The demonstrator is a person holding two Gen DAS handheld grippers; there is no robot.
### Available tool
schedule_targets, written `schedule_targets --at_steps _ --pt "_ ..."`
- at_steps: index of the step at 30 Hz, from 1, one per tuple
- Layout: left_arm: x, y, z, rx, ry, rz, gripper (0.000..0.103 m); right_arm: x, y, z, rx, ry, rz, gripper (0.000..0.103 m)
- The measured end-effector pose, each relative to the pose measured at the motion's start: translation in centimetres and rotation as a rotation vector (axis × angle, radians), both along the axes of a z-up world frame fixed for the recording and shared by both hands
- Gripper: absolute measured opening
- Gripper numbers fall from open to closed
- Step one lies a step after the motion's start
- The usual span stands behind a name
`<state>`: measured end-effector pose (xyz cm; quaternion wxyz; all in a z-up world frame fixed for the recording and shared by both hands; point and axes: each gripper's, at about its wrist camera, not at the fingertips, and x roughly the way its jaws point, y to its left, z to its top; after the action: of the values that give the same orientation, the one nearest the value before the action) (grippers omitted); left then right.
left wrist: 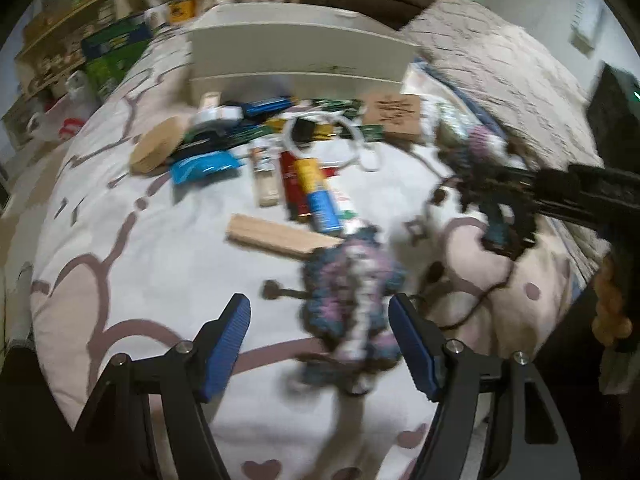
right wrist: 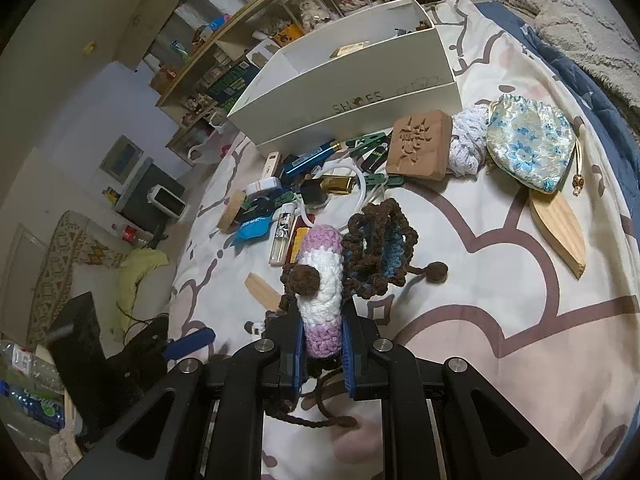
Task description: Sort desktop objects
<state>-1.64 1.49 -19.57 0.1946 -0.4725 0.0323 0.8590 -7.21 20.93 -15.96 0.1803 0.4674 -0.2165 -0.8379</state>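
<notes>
My right gripper [right wrist: 323, 320] is shut on a crocheted pouch [right wrist: 320, 280] of pink, white and purple yarn with a brown pom-pom cord. A brown-and-blue crocheted pouch [right wrist: 380, 252] lies just past it on the bedspread. In the left wrist view the right gripper [left wrist: 500, 216] reaches in from the right with yarn in it. My left gripper [left wrist: 320, 308] stands open. A blurred crocheted piece [left wrist: 352, 292] of blue, purple and white yarn sits between its blue pads [left wrist: 228, 340], and neither pad presses on it. One left pad [right wrist: 188, 342] shows at the lower left of the right wrist view.
A white shoe box [right wrist: 340, 92] stands at the back, with a pile of small items [right wrist: 312, 184] in front: tubes, clips, a white ring. A carved wooden block [right wrist: 420, 148], a floral pouch [right wrist: 528, 144] and wooden slats [right wrist: 560, 224] lie to the right. Shelves [left wrist: 100, 28] line the left.
</notes>
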Motion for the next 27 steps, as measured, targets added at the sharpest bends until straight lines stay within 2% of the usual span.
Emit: schedule_targets --at_steps 3,6,10,13,14,16,22,27 --pt "0.8 1.8 -0.1 -0.049 0.031 -0.076 0.072 -0.1 0.1 -0.1 -0.008 -0.005 -0.001 0.016" --pt "1.5 3.7 -0.9 -0.138 0.050 -0.144 0.072 -0.2 0.1 -0.2 -0.009 -0.009 -0.003 0.016" --pt "1.6 5.2 -2.2 -0.224 0.054 -0.179 0.072 -0.3 0.2 -0.4 -0.015 -0.020 -0.004 0.016" --pt "1.3 5.4 -3.2 -0.255 0.033 -0.182 0.072 -0.3 0.2 -0.5 -0.016 -0.021 -0.002 0.016" --pt "1.2 5.3 -3.4 -0.257 0.024 -0.179 0.072 -0.3 0.2 -0.5 -0.017 -0.021 0.000 0.016" --pt "0.8 4.9 -3.5 -0.236 0.003 -0.166 0.055 -0.3 0.1 -0.5 -0.016 -0.021 0.004 0.016" --pt "-0.1 3.4 -3.0 -0.131 -0.035 -0.121 0.025 -0.4 0.0 -0.5 -0.014 -0.021 0.005 0.016" --pt "-0.3 2.6 -2.3 -0.061 -0.050 -0.087 0.017 -0.4 0.0 -0.5 -0.016 -0.018 0.004 0.016"
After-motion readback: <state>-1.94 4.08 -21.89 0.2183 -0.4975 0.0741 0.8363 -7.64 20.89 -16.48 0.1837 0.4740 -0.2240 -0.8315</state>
